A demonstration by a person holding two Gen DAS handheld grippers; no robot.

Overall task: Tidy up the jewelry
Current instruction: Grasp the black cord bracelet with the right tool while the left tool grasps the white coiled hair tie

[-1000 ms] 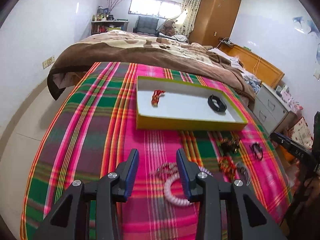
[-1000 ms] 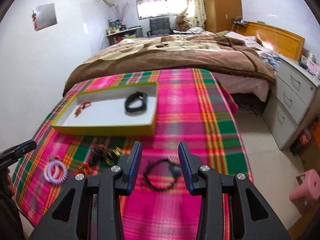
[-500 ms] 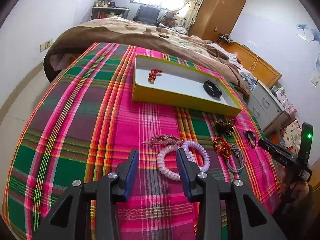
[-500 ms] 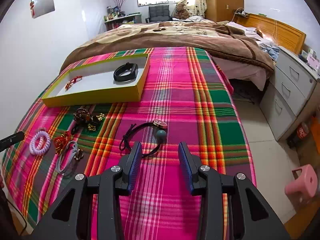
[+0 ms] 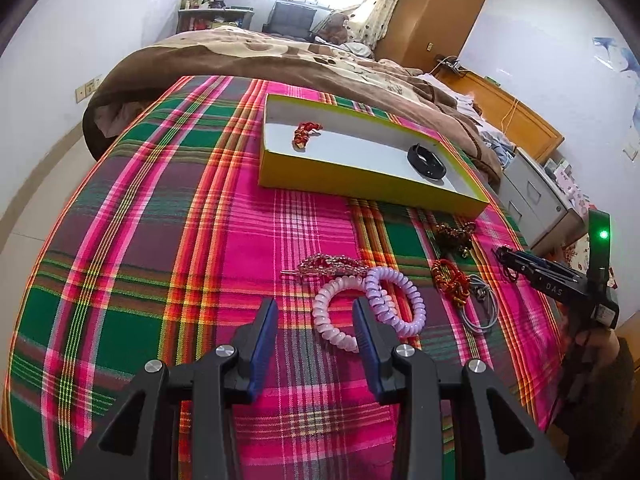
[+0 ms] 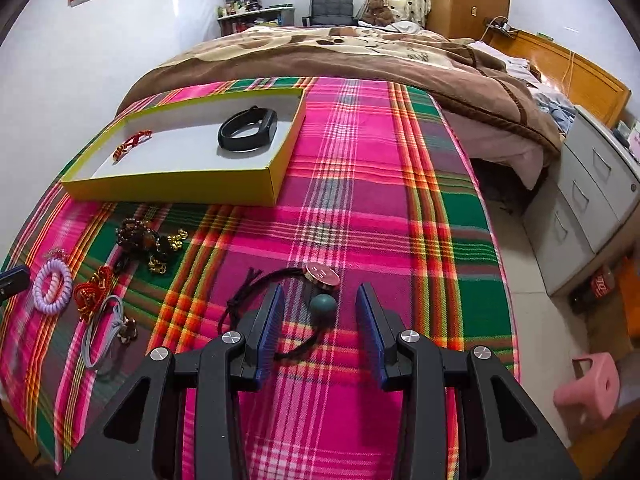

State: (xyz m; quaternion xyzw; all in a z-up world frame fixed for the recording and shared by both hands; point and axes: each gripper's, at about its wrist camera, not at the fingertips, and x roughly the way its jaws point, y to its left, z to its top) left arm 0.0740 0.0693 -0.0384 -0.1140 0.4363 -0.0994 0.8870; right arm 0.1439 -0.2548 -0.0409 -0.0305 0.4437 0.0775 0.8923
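left wrist view: the left gripper point(image 5: 315, 312) hangs over the plaid blanket point(image 5: 160, 220) with its jaws spread and nothing pinched; the pink coil hair tie point(image 5: 334, 314) lies just beyond its tips, touching the purple coil hair tie point(image 5: 400, 298). the yellow box point(image 5: 360, 184) further back holds a red knotted bracelet point(image 5: 304, 134) and a black wristband point(image 5: 426, 160). right wrist view: the right gripper point(image 6: 320, 310) is spread too, holding nothing; a black cord with a teal bead point(image 6: 323, 306) lies on the blanket between its fingers.
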